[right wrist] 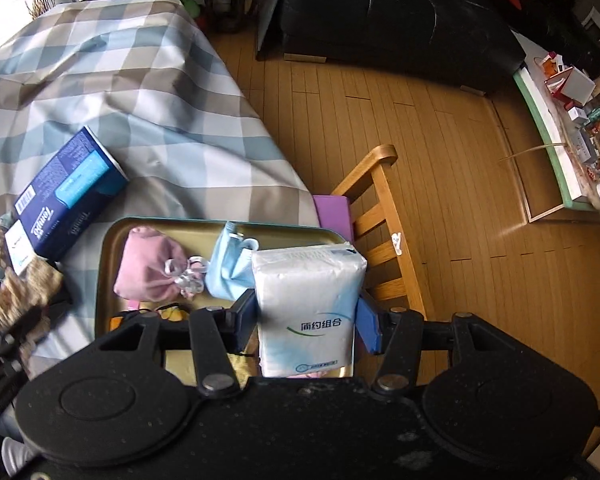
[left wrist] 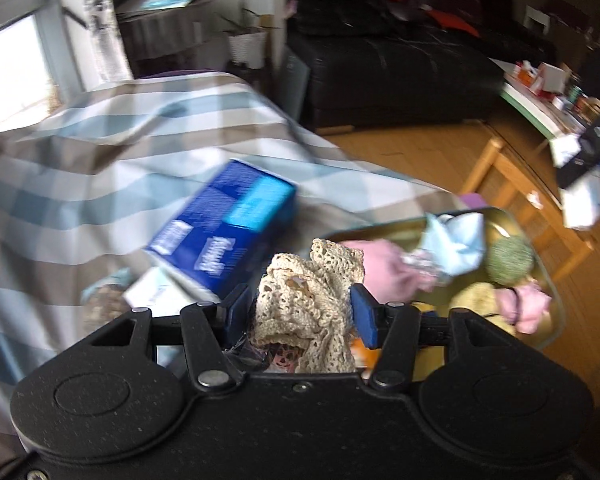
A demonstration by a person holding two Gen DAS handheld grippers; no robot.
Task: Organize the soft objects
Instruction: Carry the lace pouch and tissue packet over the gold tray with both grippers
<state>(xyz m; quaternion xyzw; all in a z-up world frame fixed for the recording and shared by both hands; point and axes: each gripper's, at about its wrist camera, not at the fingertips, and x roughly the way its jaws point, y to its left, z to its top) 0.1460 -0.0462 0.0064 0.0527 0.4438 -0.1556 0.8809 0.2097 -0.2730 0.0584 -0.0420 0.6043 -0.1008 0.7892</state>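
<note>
My left gripper (left wrist: 300,312) is shut on a beige crocheted cloth (left wrist: 308,300), held just left of the gold tray (left wrist: 548,280). The cloth and left gripper show at the left edge of the right wrist view (right wrist: 16,300). My right gripper (right wrist: 306,316) is shut on a white tissue pack (right wrist: 308,304) above the tray (right wrist: 104,272). In the tray lie a pink pouch (right wrist: 148,268), a light blue face mask (right wrist: 228,272), a green yarn ball (left wrist: 508,260) and other soft items. The right gripper with its pack shows at the right edge of the left wrist view (left wrist: 584,196).
A blue tissue box (right wrist: 68,192) lies on the checked tablecloth (right wrist: 120,80) left of the tray, with a small white pack (right wrist: 18,248) by it. A wooden chair (right wrist: 384,220) stands beyond the tray. A black sofa (right wrist: 380,20) and a cluttered side table (right wrist: 560,140) stand farther off.
</note>
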